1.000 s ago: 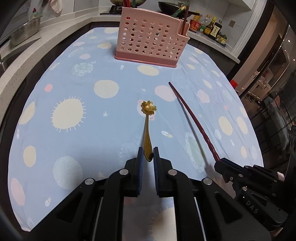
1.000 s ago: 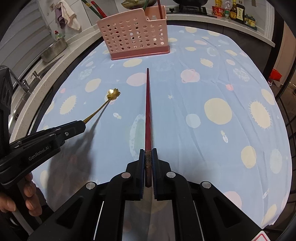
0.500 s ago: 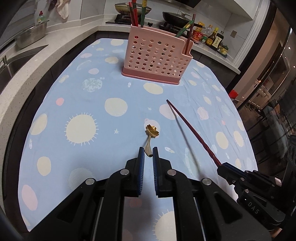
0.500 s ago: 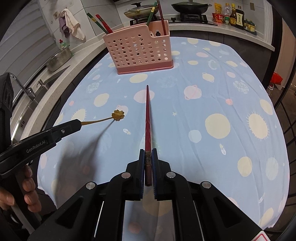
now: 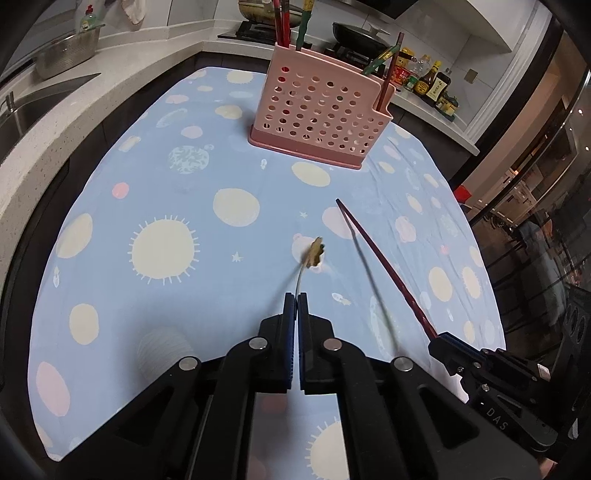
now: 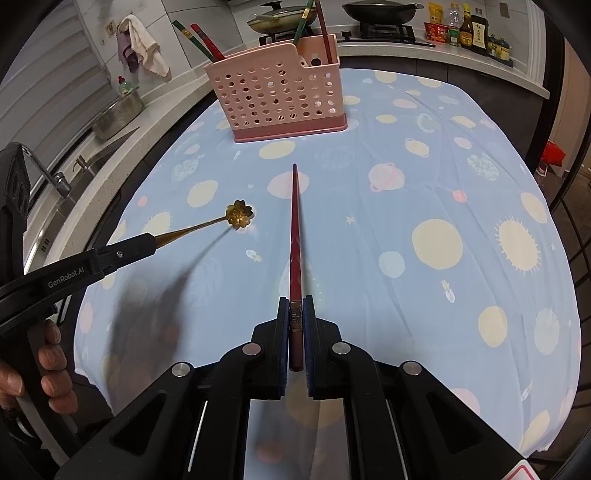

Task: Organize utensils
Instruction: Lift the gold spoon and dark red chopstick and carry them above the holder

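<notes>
Clamped in the left gripper [image 5: 296, 295], low in the centre of the left wrist view, a thin gold spoon [image 5: 314, 253] is being held by its handle, the jaws nearly closed on it. Its flower-shaped bowl is being carried edge-on and blurred just above the fingertips, off the cloth [image 5: 110, 258]. In the right wrist view the same spoon [image 6: 239, 214] is being shown at middle left, sticking out of the left gripper [image 6: 149, 242] with its bowl facing the camera and its shadow being cast on the cloth [image 6: 443, 166] below it. A hand [image 6: 44, 373] is being seen at the lower left edge, wrapped round that gripper's grip.

Between the narrowed jaws of the right gripper [image 6: 295, 306], low in the centre of its own view, a dark red chopstick [image 6: 294, 229] is being gripped near its thick end, its tip pointing up the frame toward the rack. From the left wrist view the chopstick [image 5: 380, 266] is being seen as a slanted line at right of centre, running from the right gripper [image 5: 437, 339] at lower right up to the left, clear of the cloth, with a shadow beside it.

Further out, a pink perforated rack [image 5: 321, 118] is being left standing upright on the far part of the cloth, upper centre of the left view; in the right view the rack [image 6: 277, 96] is sitting at upper centre. Red and green chopsticks [image 6: 197, 37] are being held in its compartments, leaning out at the top. Sauce bottles [image 6: 469, 27] are being seen on the counter at upper right.
</notes>
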### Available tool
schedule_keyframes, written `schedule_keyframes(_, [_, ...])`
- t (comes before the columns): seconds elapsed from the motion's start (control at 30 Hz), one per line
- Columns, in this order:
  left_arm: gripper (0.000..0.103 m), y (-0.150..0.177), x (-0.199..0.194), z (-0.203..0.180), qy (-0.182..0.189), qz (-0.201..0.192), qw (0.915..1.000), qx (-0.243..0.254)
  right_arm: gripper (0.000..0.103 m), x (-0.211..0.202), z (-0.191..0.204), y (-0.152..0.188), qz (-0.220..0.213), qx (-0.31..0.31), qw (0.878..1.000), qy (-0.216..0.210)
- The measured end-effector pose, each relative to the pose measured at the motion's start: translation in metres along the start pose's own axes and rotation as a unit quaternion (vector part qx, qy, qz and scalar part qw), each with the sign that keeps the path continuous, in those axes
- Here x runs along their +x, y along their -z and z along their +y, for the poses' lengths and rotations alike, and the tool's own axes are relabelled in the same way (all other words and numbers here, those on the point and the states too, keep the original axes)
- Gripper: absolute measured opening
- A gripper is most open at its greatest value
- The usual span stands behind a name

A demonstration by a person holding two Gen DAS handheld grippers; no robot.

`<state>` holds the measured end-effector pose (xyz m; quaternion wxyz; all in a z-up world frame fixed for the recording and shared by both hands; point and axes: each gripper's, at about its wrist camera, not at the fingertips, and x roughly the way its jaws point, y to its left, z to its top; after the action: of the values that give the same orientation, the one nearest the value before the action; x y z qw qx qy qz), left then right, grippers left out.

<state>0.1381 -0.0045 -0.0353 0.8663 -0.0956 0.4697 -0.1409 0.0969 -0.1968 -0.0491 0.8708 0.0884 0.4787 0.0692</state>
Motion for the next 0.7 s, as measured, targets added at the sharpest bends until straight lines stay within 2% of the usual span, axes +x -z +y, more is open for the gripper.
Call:
schedule_keyframes(0.33, [0.001, -0.009, -0.014, -0.009, -0.01, -0.02, 0.9993, 0.029, 0.007, -0.016, 0.001, -0.009, -0.023, -0.01, 1.0, 0.006])
schedule_keyframes(0.7, [0.001, -0.045, -0.056, -0.016, -0.004, -0.077, 0.9964, 0.035, 0.007, -0.067, -0.004, -0.061, -0.099, 0.004, 0.995, -0.009])
